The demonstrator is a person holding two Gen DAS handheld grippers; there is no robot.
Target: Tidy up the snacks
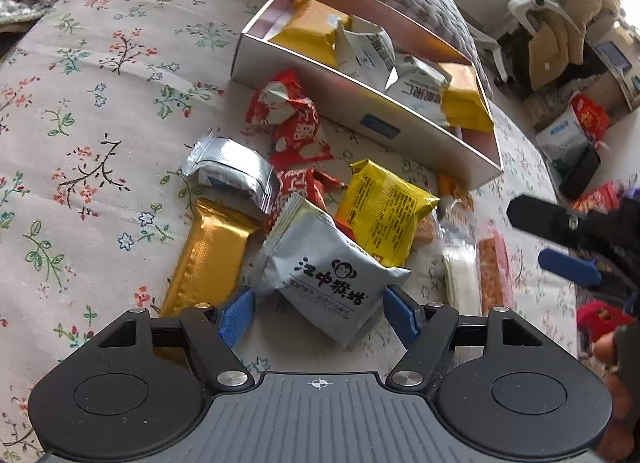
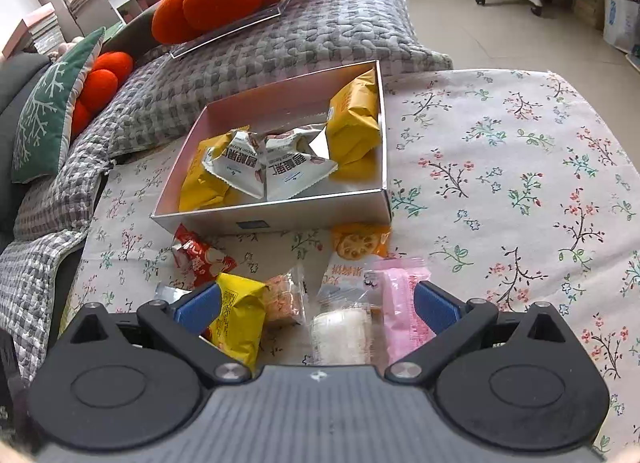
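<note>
Left wrist view: left gripper (image 1: 318, 309) spread around the grey monkey-logo packet (image 1: 334, 277); right gripper (image 2: 316, 307) also apart. Box (image 2: 276, 219) holds several packets; many remain on the floral cloth (image 2: 500, 167).

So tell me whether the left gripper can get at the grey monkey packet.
Probably yes: the left gripper is open with the grey monkey packet right between its fingertips, lying on top of the pile, nothing covering it.
</note>
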